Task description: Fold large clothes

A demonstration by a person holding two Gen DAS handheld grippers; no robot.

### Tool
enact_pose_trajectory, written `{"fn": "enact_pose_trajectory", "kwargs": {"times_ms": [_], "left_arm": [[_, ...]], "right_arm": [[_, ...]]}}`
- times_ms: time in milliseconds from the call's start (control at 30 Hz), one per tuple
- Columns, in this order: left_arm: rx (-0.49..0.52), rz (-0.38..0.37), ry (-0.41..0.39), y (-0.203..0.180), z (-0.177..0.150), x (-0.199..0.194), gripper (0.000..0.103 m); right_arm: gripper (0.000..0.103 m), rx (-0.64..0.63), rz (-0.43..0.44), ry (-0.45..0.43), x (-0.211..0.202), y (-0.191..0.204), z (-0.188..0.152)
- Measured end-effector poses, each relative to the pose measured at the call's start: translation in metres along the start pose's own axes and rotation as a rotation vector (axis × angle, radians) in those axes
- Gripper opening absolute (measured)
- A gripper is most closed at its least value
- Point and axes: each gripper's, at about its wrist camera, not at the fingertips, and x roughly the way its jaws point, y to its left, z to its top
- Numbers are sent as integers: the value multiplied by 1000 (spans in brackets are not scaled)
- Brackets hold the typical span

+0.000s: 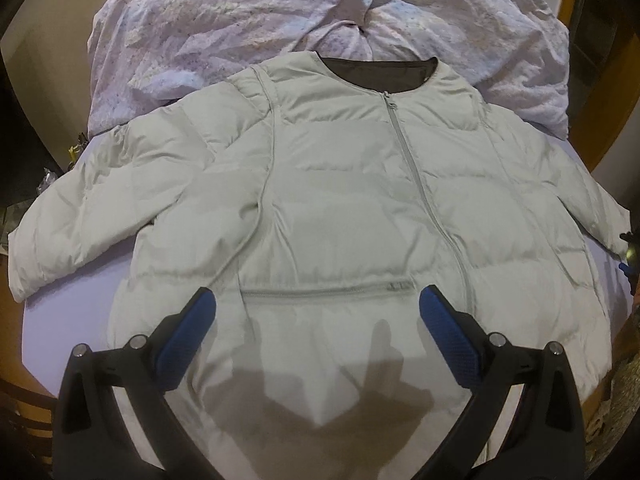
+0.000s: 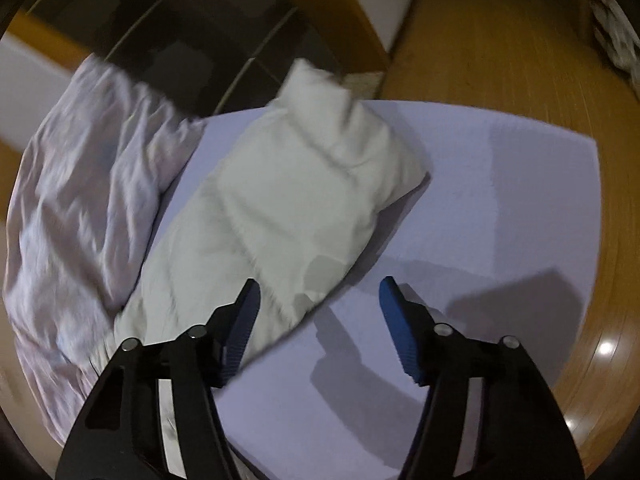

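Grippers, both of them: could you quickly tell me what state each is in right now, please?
Left gripper: open, holding nothing, above the jacket.
Right gripper: open, holding nothing; the jacket's sleeve lies past its fingertips.

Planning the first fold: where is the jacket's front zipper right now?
In the left wrist view the front zipper runs down the jacket, right of centre, from the dark collar toward the hem.
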Motion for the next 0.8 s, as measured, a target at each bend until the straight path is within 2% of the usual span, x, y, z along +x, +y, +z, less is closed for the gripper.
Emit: {"fn": "enact_pose_trajectory", "kwargs": {"times_ms": [67,267,367,433,500,633,800], "left_arm": [[-3,-3,-3,1,4,3,101],[5,12,7,-2,10,14,101],[2,6,12,-1,11,17,101],[1,7,13,0,11,18,101],[0,11,14,1,12,20,101],[-13,4,20,8,13,22,101],[-28,-6,15,16,13,22,101]], "right_arm": [[57,47,12,17,10,-6,8],[53,87,21,-33,17,-8,23],[43,98,26,-52,18,-13,30],[30,107,30,-61,19,-18,33],[22,96,35,-73,19,-19,35],[13,-26,4,-143,5,5,37],[11,-236,-25,-248,-22,56,31]]}}
